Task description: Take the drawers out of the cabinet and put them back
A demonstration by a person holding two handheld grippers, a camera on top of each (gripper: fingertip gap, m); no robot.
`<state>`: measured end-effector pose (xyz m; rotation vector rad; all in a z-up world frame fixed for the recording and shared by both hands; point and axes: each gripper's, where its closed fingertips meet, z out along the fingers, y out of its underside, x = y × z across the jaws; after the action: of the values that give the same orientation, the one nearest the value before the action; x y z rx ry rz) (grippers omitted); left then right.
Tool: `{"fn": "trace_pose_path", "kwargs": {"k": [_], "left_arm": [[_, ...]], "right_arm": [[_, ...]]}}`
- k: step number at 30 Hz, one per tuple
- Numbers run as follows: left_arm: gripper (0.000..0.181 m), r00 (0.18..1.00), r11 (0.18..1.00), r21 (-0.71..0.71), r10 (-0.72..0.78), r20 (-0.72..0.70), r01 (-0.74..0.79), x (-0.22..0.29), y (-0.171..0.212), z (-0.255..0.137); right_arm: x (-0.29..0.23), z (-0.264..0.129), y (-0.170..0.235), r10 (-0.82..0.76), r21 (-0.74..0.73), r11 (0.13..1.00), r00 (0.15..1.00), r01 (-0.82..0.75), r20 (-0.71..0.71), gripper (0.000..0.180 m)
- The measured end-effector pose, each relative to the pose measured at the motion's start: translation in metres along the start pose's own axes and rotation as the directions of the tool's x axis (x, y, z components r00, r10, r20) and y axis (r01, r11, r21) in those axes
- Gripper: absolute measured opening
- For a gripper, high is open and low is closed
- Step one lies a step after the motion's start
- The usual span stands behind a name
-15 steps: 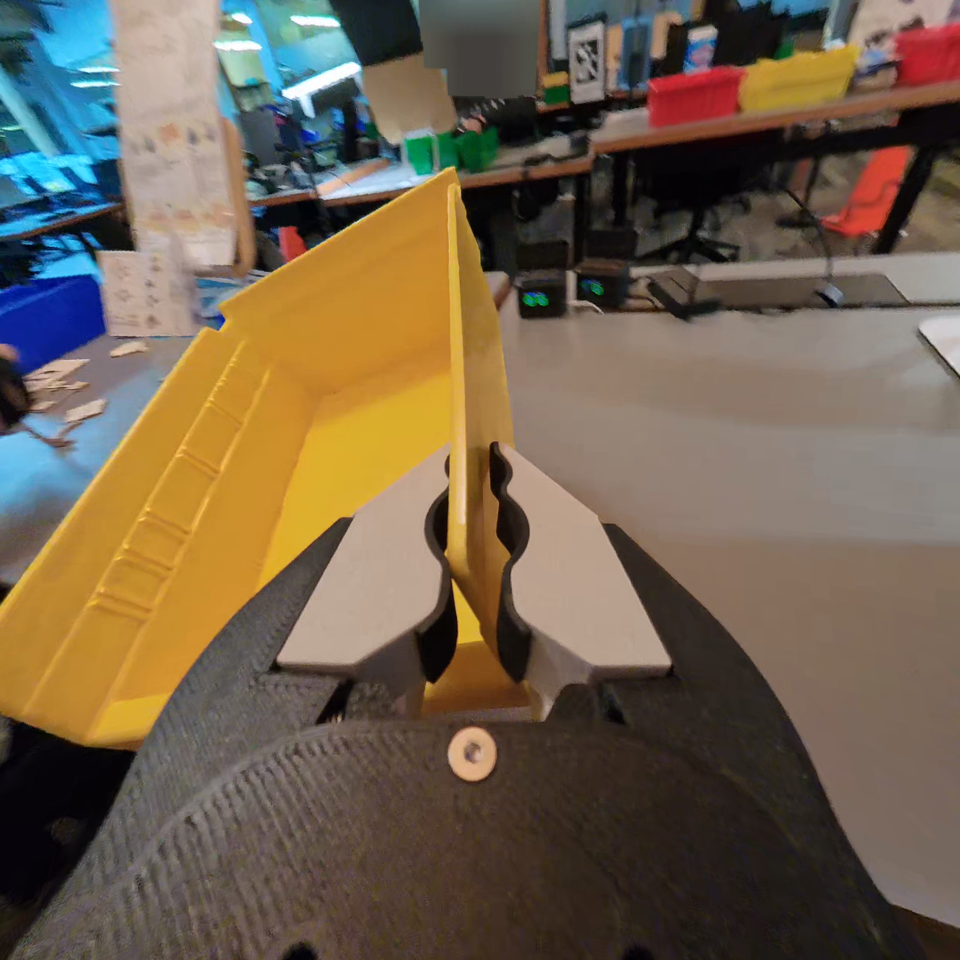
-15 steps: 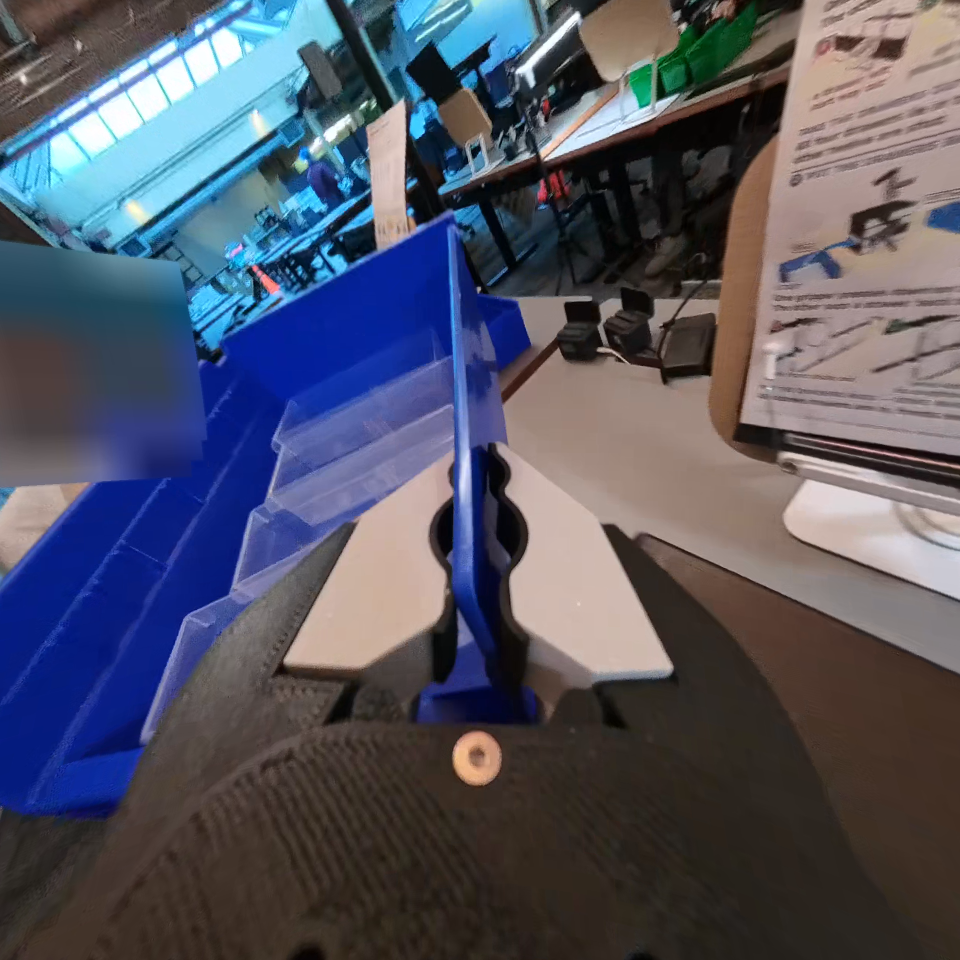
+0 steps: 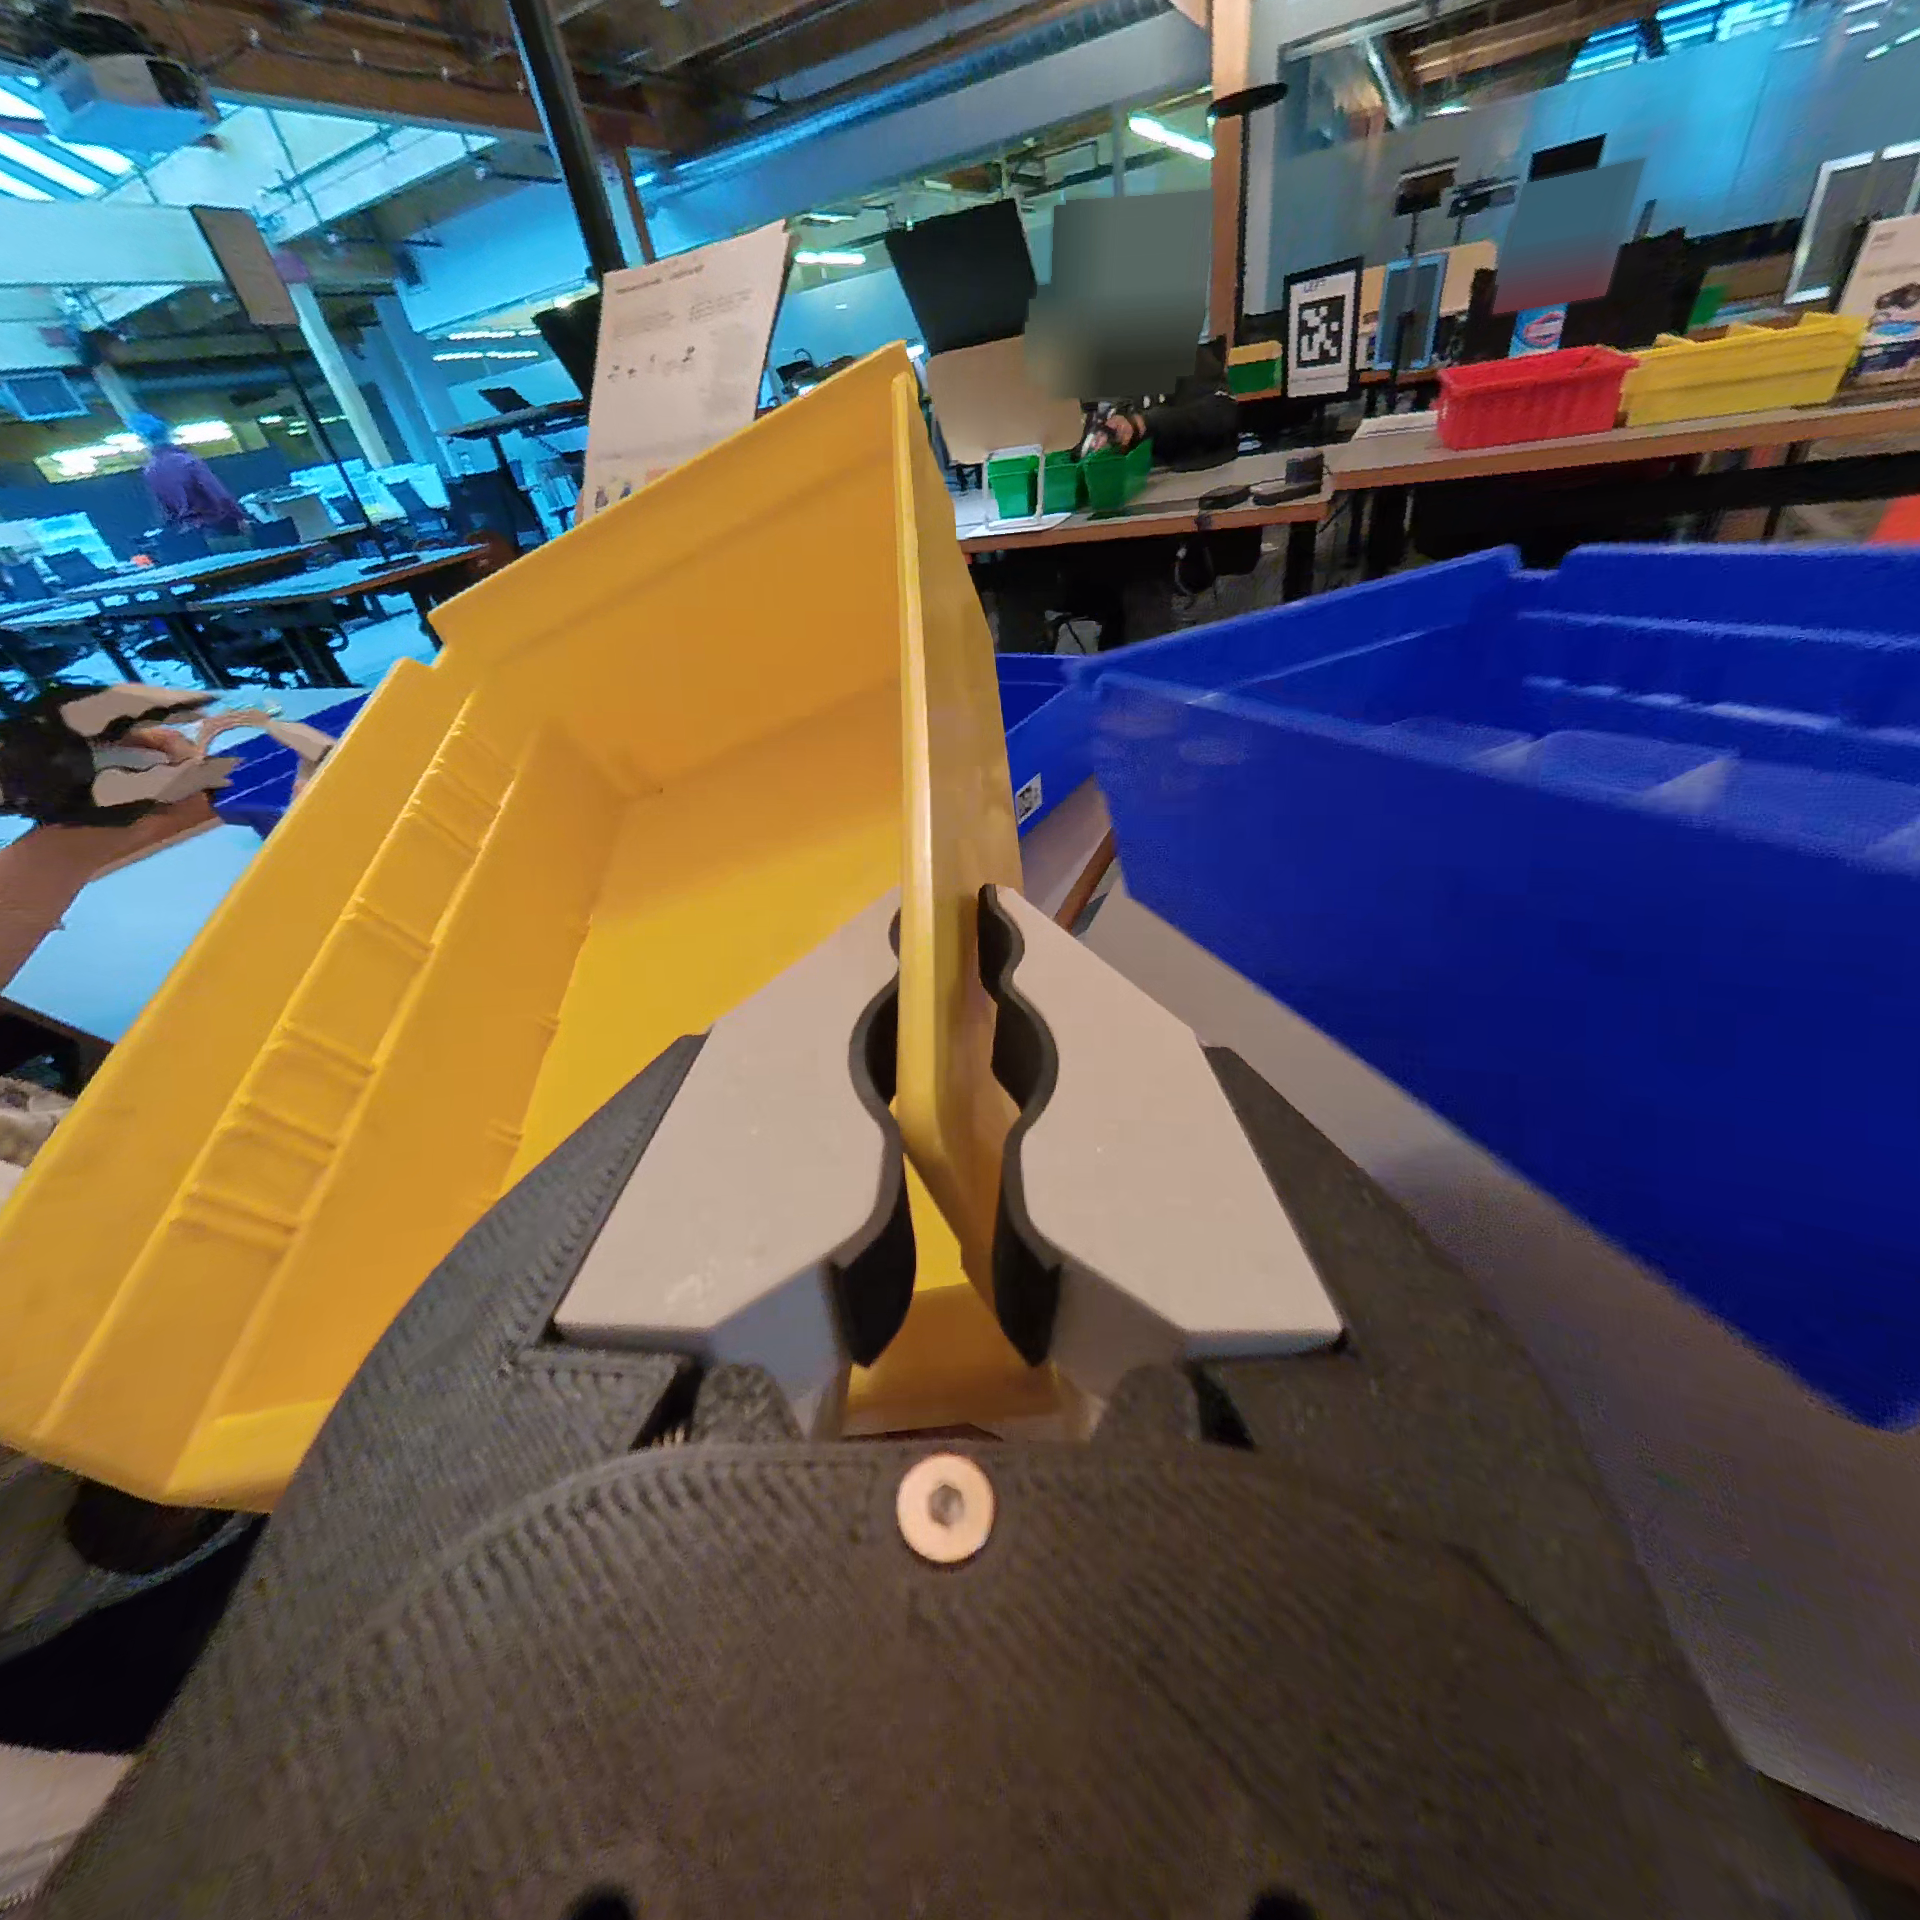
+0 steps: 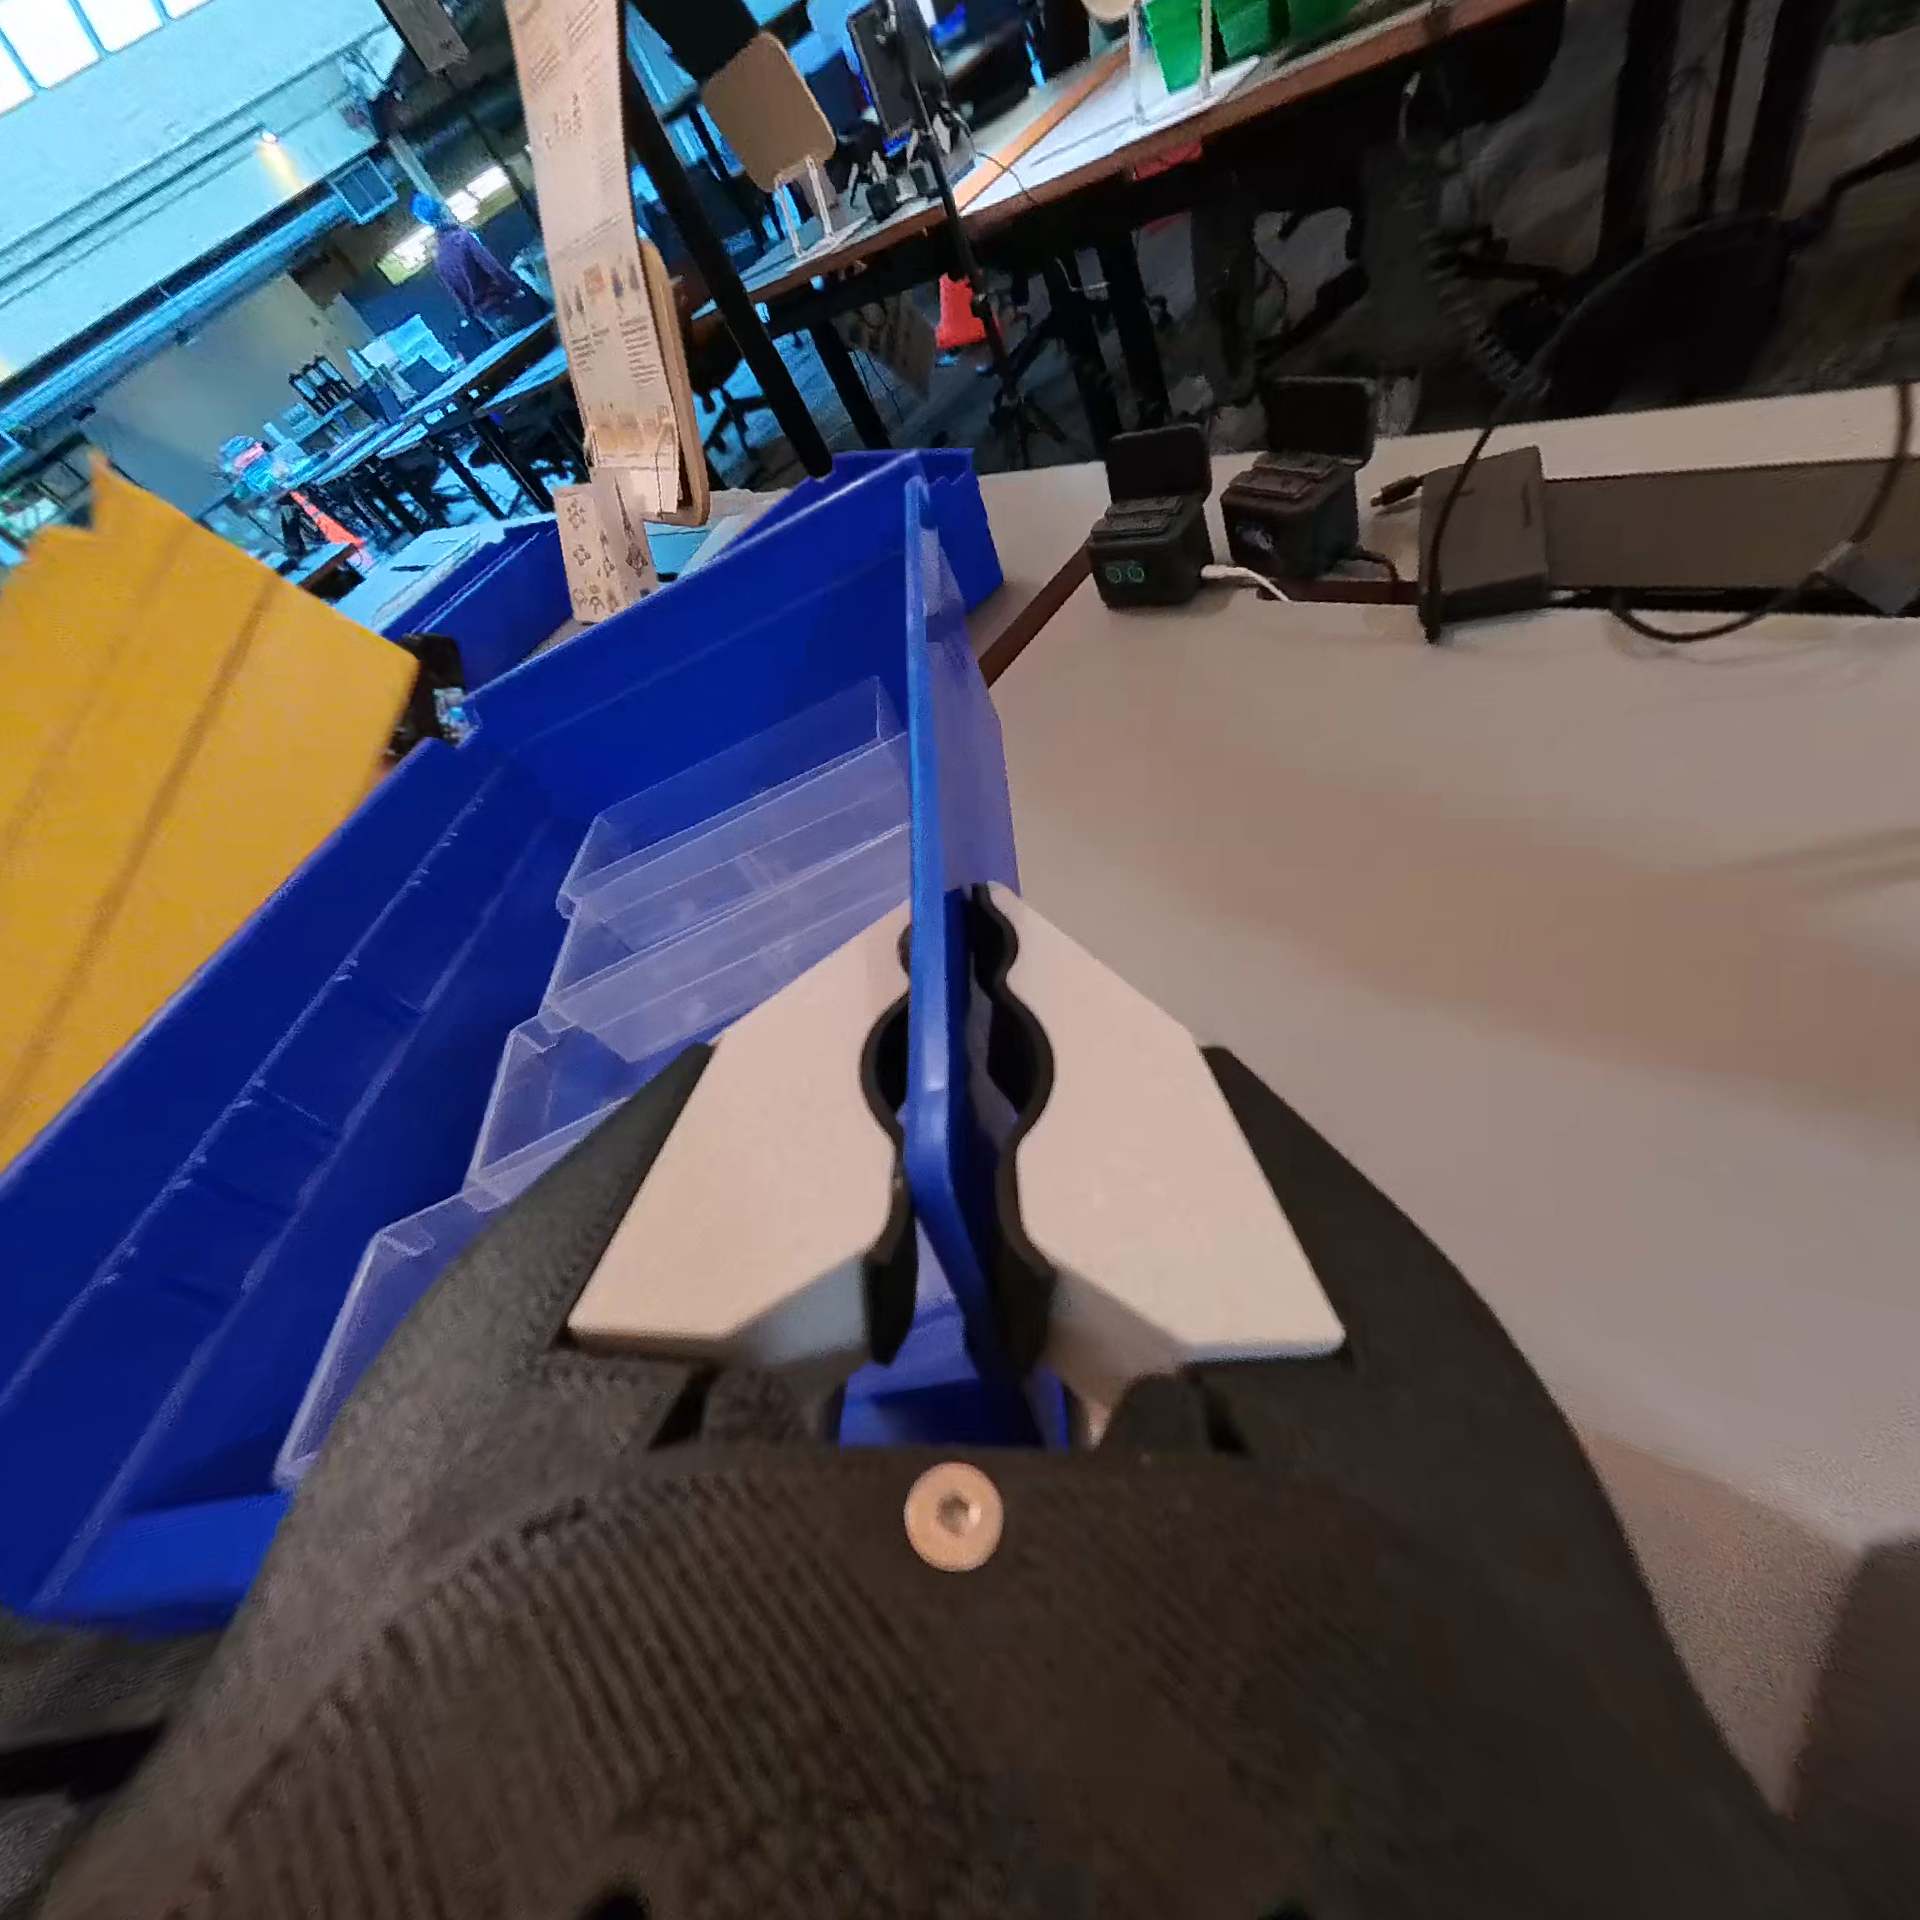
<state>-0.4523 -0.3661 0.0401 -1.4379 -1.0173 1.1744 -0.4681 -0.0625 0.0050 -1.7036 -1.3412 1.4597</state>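
Yellow drawer (image 3: 665,831) wall is pinched in the left tongs (image 3: 940,935); right tongs (image 4: 940,925) clamp the blue drawer (image 4: 727,665) wall.

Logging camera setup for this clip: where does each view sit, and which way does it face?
Left wrist view: on the left gripper, looking along its jaws, shut on the yellow bin's wall; beyond, workbenches.
Right wrist view: on the right gripper, jaws shut on the blue bin's wall; clear trays inside, grey table to the right.
Shared: both bins show in both views, yellow left of blue.
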Motion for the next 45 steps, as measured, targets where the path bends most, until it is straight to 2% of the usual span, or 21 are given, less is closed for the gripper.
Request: {"fn": "trace_pose_path", "kwargs": {"k": [1,9,17,19,22,23,29,31,34,37,40,42,45], "left_arm": [[0.001,1.0,1.0,0.004,0.005,-0.01,-0.005,0.004,-0.002,0.0],[0.001,0.997,0.999,0.011,0.05,-0.052,-0.049,0.029,-0.006,0.006],[0.001,0.995,0.998,0.0,0.07,-0.071,-0.07,0.045,0.007,0.02],[0.001,0.995,0.998,-0.004,0.07,-0.077,-0.07,0.048,0.009,0.021],[0.002,0.994,0.998,-0.003,0.069,-0.086,-0.069,0.051,0.008,0.02],[0.001,0.994,0.998,0.001,0.068,-0.089,-0.069,0.052,0.006,0.019],[0.001,0.991,0.996,0.051,0.08,-0.111,-0.075,0.061,-0.013,0.007],[0.001,0.988,0.995,0.07,0.086,-0.129,-0.077,0.069,-0.021,0.002],[0.001,0.975,0.99,0.1,0.12,-0.186,-0.102,0.09,-0.035,-0.009],[0.001,0.947,0.98,0.148,0.17,-0.271,-0.134,0.124,-0.052,-0.028],[0.001,0.905,0.967,0.214,0.21,-0.369,-0.137,0.168,-0.077,-0.06],[0.0,0.866,0.954,0.268,0.242,-0.438,-0.131,0.203,-0.095,-0.09],[0.002,0.781,0.932,0.338,0.307,-0.543,-0.131,0.265,-0.119,-0.144]], "right_arm": [[0.004,0.013,0.008,-0.019,0.014,1.0,1.0,0.019,0.005,0.003],[0.046,0.077,0.075,0.024,0.0,1.0,0.998,-0.024,-0.058,0.003],[0.054,0.091,0.117,0.08,0.152,0.987,0.968,-0.044,-0.239,0.007],[0.043,0.093,0.134,0.121,0.16,0.984,0.953,-0.078,-0.277,0.017],[0.007,0.099,0.153,0.197,0.131,0.976,0.962,-0.174,-0.191,0.047],[-0.005,0.1,0.157,0.202,0.114,0.976,0.966,-0.185,-0.164,0.052],[-0.034,0.088,0.169,0.031,-0.049,0.998,0.996,-0.035,-0.082,0.065],[-0.043,0.064,0.155,0.01,-0.029,1.0,1.0,-0.011,-0.014,0.068],[-0.068,0.004,0.121,-0.095,0.058,0.994,0.988,0.089,0.121,0.069],[-0.089,-0.083,0.09,-0.151,0.132,0.984,0.95,0.118,0.273,0.069],[-0.09,-0.18,0.057,-0.215,0.213,0.966,0.911,0.145,0.352,0.071],[-0.072,-0.241,0.04,-0.296,0.264,0.94,0.902,0.216,0.315,0.075],[-0.017,-0.323,0.018,-0.395,0.355,0.874,0.91,0.332,0.122,0.073]]}}
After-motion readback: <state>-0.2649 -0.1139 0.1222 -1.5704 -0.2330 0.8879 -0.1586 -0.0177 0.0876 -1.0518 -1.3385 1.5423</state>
